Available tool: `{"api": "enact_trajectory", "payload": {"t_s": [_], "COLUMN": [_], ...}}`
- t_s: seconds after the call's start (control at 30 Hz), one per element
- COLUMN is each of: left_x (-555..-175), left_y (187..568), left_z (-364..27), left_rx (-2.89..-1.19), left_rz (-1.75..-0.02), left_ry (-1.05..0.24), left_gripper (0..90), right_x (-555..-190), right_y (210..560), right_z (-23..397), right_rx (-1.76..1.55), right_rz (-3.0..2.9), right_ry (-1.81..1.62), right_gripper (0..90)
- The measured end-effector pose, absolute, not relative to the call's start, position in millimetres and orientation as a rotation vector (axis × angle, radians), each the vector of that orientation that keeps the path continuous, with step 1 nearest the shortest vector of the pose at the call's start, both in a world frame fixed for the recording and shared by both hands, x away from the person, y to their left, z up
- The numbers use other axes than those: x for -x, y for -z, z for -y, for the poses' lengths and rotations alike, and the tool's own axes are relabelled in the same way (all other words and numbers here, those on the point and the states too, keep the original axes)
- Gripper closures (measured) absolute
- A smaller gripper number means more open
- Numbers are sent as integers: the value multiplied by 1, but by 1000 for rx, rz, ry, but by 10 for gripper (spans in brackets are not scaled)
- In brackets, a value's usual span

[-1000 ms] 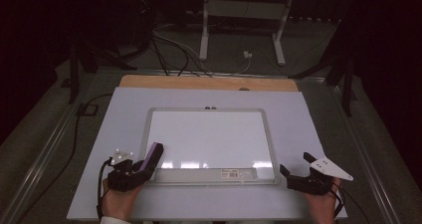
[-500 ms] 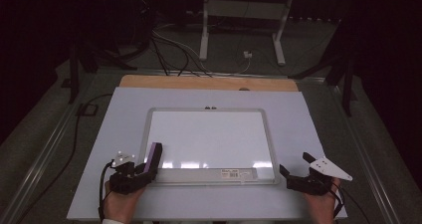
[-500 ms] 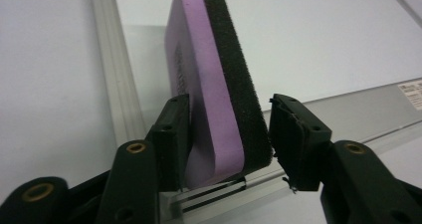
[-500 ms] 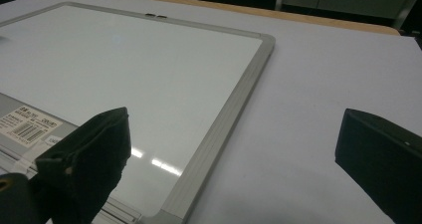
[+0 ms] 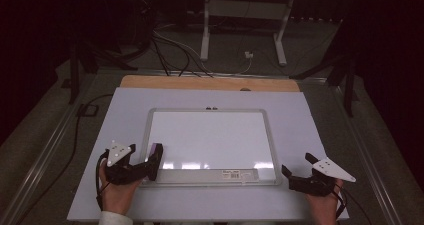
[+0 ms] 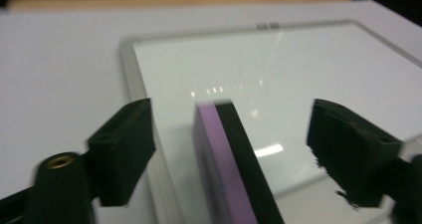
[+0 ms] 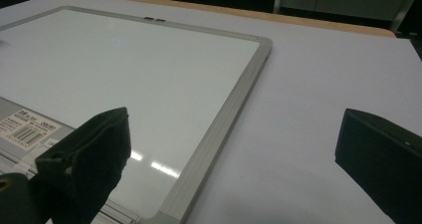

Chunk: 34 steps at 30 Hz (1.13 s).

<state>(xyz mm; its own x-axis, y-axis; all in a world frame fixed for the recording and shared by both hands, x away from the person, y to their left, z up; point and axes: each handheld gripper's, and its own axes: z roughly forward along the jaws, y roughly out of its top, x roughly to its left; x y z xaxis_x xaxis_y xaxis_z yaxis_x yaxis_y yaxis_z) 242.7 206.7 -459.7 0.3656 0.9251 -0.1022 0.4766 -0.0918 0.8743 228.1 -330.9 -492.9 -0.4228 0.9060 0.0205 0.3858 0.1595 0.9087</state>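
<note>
A white-surfaced whiteboard [image 5: 210, 135] [image 6: 278, 74] [image 7: 124, 69] with a grey frame lies flat on the pale table. At its near left corner a thin purple-and-black eraser [image 5: 155, 159] [image 6: 226, 164] stands on edge. My left gripper [image 5: 152, 164] [image 6: 234, 149] straddles it; its jaws have just been opening and now stand apart from the eraser, with a gap on each side. My right gripper [image 5: 296, 164] [image 7: 239, 149] rests open near the board's near right corner, nothing between its jaws.
A pale sheet [image 5: 115, 125] covers the tabletop around the board, with a wooden strip [image 5: 210, 83] along its far edge. A barcode label [image 5: 240, 174] sits on the board's near frame. Cables and a stand's legs [image 5: 240, 40] lie on the floor beyond.
The left gripper's jaws have spread and let go of the eraser, which now stands free between them. The right gripper has not moved.
</note>
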Motion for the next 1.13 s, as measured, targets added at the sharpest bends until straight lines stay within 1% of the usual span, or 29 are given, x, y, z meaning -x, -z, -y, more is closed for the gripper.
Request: {"api": "enact_trajectory", "payload": {"t_s": [0.07, 0.1, 0.3, 0.37, 0.6, 0.83, 1.13], "left_x": [-245, -246, -250, -249, -244, -242, -237], "left_y": [457, 457, 456, 458, 460, 471, 477], "left_z": [-212, -215, -230, -234, -247, -254, -259], "left_rx": [-1714, -1707, -1665, -1649, -1609, -1616, -1609], "left_rz": [-1215, -1205, -1160, -1157, -1141, -1163, -1186], "left_ry": [-666, -683, -731, -740, -774, -807, -815], "left_gripper": [153, 123, 23, 10, 5, 5, 5], "right_x": [-228, -228, -227, -227, -225, -224, -224], "right_y": [493, 493, 492, 491, 489, 488, 487], "right_z": [331, 331, 331, 330, 331, 332, 331], "right_rx": [-1224, -1222, -1214, -1210, -1200, -1187, -1190], "right_rz": [-1889, -1887, -1883, -1882, -1875, -1864, -1859], "right_ry": [-1235, -1237, -1245, -1248, -1264, -1275, -1271], "right_gripper": [13, 13, 13, 13, 13, 12, 12]}}
